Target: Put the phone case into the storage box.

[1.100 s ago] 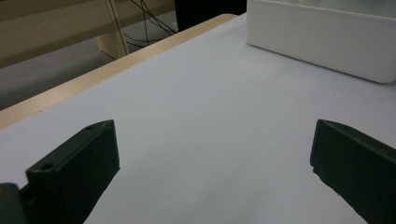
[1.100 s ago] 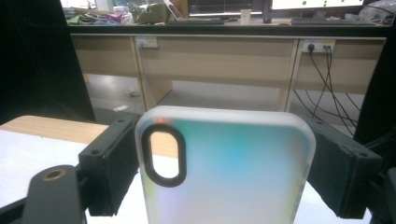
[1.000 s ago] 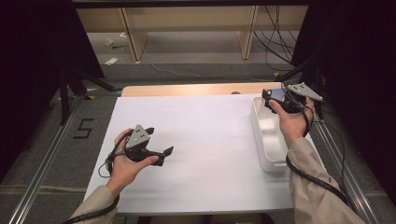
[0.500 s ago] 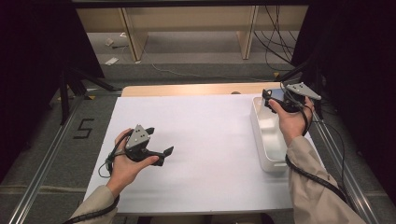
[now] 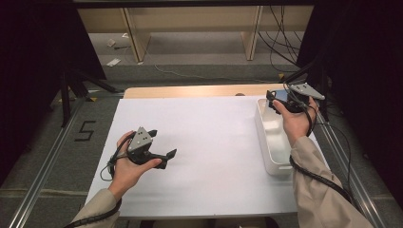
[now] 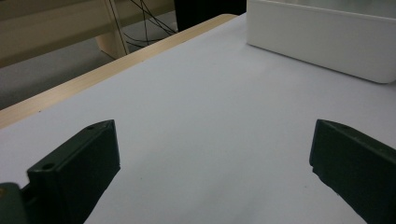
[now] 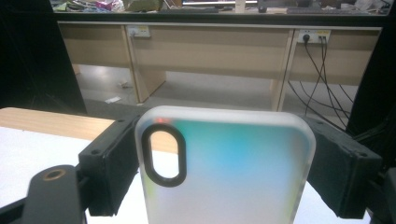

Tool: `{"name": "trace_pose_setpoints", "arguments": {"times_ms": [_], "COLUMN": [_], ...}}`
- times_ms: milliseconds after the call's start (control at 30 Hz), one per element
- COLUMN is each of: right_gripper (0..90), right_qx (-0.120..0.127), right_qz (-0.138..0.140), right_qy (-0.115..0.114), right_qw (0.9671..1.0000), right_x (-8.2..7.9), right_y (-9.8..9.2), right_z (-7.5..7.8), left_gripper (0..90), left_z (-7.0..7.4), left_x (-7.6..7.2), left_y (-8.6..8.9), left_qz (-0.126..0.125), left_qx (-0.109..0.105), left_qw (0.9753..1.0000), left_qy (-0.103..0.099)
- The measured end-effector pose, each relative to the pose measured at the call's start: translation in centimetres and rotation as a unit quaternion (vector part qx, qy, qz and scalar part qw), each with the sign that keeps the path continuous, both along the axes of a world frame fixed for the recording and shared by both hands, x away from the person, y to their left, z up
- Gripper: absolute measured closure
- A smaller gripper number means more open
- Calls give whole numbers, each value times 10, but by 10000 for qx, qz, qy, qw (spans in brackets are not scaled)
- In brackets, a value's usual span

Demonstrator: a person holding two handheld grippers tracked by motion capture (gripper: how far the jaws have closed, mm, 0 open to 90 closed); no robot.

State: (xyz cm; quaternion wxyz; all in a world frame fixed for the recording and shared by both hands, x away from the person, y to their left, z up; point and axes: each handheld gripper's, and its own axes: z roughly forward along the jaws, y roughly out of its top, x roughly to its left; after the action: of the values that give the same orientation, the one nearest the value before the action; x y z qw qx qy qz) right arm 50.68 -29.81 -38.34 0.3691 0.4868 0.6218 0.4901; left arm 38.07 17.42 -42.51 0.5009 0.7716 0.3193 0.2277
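My right gripper (image 5: 274, 99) is held in the air above the far end of the white bin (image 5: 272, 151). It is shut on a translucent phone case (image 7: 224, 172) with a pale blue-green sheen and a black-rimmed oval camera hole. The case stands upright between the two black jaws, which press on its side edges. My left gripper (image 5: 164, 143) hovers low over the white table sheet (image 5: 214, 142) at the left. It is open, and nothing lies between its widely spread fingers (image 6: 77, 163). The white bin (image 6: 322, 42) shows ahead of it.
The wooden table edge (image 5: 190, 91) runs along the far side of the white sheet. Beyond it are floor, desk legs and hanging cables (image 7: 317, 79). Dark curtains flank both sides. A cable trails from each gripper along the forearm.
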Motion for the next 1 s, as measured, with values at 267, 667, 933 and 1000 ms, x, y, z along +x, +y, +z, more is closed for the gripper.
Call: {"name": "trace_pose_setpoints", "arguments": {"times_ms": [267, 667, 933, 1000], "right_gripper": [186, 186, 185, 185], "right_qx": [-16, -42, -63, -74], "right_qz": [-28, -68, -61, -61], "right_qy": [11, 67, 90, 85], "right_qw": [10000, 9999, 9999, 9999], "right_x": [4, 10, 13, 15], "right_y": [-1, -2, -1, 0], "right_z": [2, 0, 0, 0], "left_gripper": [9, 9, 9, 9], "left_z": [0, 0, 0, 0], "left_x": [0, 0, 0, 0], "left_y": [0, 0, 0, 0], "left_qz": [8, 3, 4, 2], "left_qx": [-13, 0, -2, 0], "left_qw": [10000, 10000, 10000, 10000], "left_qy": [10, 5, 0, 4]}}
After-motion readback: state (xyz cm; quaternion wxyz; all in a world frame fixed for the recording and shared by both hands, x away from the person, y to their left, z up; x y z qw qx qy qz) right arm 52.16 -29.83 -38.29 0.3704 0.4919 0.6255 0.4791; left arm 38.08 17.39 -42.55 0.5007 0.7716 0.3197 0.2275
